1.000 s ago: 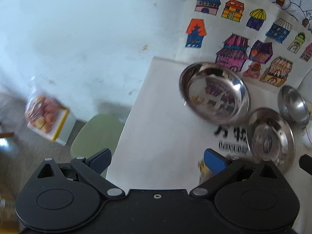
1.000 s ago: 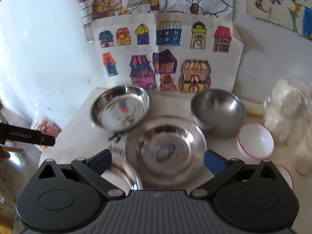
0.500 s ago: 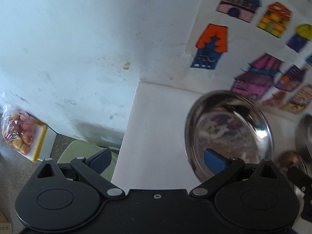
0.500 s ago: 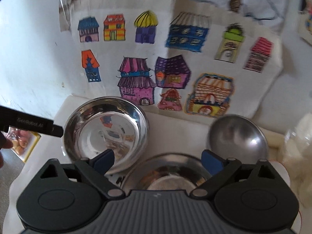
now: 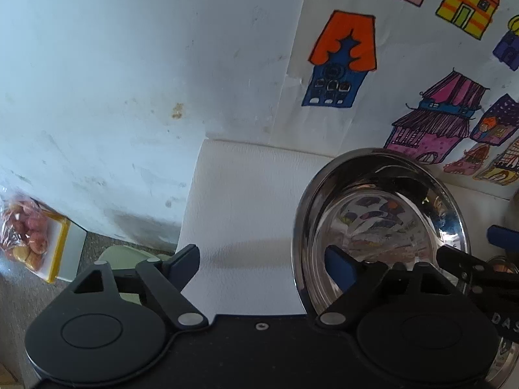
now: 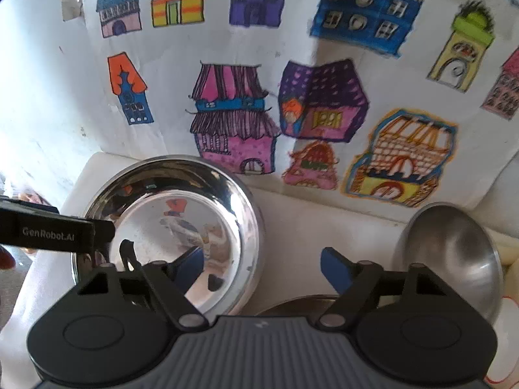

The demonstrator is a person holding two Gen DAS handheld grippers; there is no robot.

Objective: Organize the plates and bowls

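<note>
Both claws spread – straddling steel bowl (image 6: 168,223) rim.

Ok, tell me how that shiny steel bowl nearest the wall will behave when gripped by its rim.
The shiny steel bowl is probably rigid and light: thin polished metal. Its mirror-smooth rim may slip between the fingers. The left gripper and right gripper straddle opposite rims, jaws open; lifting one side alone could tip it.

Steel plate (image 6: 293,304): mostly hidden behind right gripper body.
White bowl (image 6: 506,350): cut off at frame edge.
Bagged fruit (image 5: 24,233): blurred, kind indeterminate.
</note>
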